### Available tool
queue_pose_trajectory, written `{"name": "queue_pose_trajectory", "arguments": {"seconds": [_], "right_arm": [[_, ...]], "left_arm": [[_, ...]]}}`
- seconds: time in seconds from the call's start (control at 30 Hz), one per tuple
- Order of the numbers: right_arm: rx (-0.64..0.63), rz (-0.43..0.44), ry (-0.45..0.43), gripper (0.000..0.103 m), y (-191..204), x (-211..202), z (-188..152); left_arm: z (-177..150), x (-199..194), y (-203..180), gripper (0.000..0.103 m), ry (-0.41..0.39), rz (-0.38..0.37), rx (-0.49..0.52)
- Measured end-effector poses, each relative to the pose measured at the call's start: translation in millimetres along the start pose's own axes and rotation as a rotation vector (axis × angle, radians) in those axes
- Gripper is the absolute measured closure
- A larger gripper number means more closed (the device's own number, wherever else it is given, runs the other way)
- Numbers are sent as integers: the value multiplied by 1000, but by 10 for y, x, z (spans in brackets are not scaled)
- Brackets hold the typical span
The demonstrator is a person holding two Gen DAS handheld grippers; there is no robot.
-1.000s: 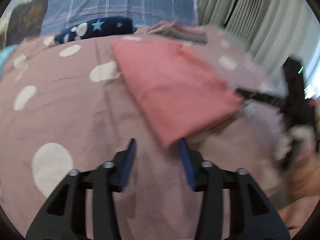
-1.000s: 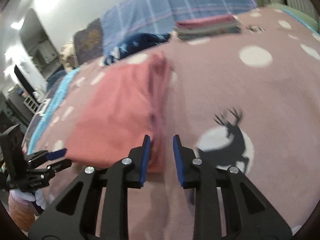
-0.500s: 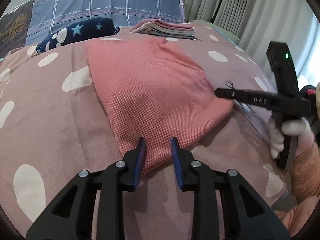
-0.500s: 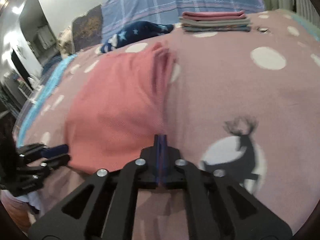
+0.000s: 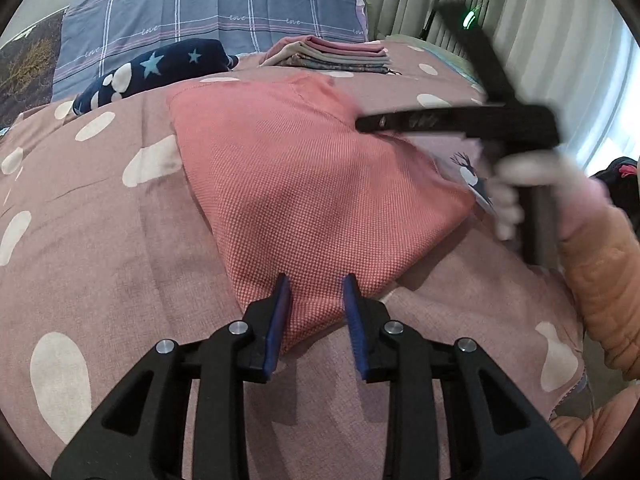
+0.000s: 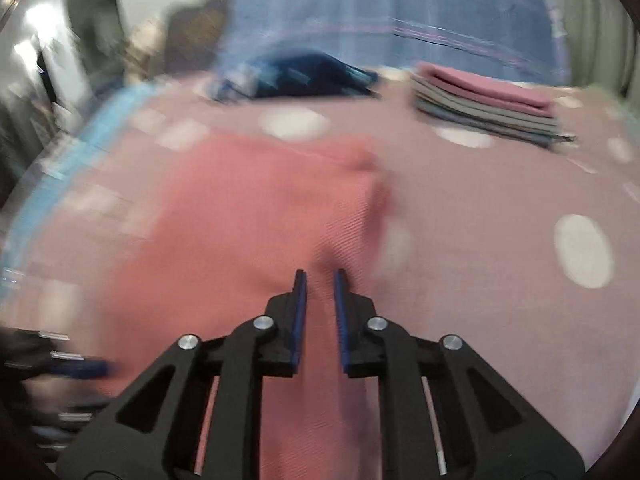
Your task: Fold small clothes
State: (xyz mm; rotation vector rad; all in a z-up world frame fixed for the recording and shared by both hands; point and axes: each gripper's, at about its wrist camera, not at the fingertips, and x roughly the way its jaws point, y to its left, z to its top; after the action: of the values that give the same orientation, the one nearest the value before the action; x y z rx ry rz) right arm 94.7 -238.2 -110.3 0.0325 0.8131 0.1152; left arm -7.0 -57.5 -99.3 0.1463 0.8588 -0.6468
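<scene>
A salmon-pink knit garment (image 5: 312, 184) lies folded flat on the spotted mauve bedspread (image 5: 100, 248). My left gripper (image 5: 316, 292) is open, its blue pads on either side of the garment's near corner. In the right wrist view, which is blurred by motion, the same garment (image 6: 240, 232) fills the middle. My right gripper (image 6: 320, 284) is open by a narrow gap above the garment's right part. It also shows in the left wrist view (image 5: 362, 123), over the garment's far right edge.
A stack of folded clothes (image 5: 340, 54) (image 6: 488, 104) sits at the back of the bed. A navy star-patterned item (image 5: 156, 70) lies by the blue plaid pillow (image 5: 208, 20). Grey curtains (image 5: 520, 24) hang on the right.
My right gripper went from shut to slightly open and swung forward over the garment. My left gripper closed in on the near corner and its jaws widened a little.
</scene>
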Motion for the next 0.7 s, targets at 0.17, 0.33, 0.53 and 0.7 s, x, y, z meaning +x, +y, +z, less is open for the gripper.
{"name": "queue_pose_trajectory", "arguments": {"seconds": [0.17, 0.33, 0.53, 0.7], "right_arm": [[118, 65, 20, 81, -214, -131, -14], [76, 144, -28, 85, -58, -222, 189], [18, 56, 23, 89, 113, 191, 470], [40, 42, 21, 100, -81, 375, 427]], "left_arm": [[-4, 18, 56, 73, 9, -35, -23], [-1, 22, 90, 73, 5, -56, -38], [-5, 16, -10, 72, 3, -2, 6], [-9, 9, -44, 72, -1, 19, 25]]}}
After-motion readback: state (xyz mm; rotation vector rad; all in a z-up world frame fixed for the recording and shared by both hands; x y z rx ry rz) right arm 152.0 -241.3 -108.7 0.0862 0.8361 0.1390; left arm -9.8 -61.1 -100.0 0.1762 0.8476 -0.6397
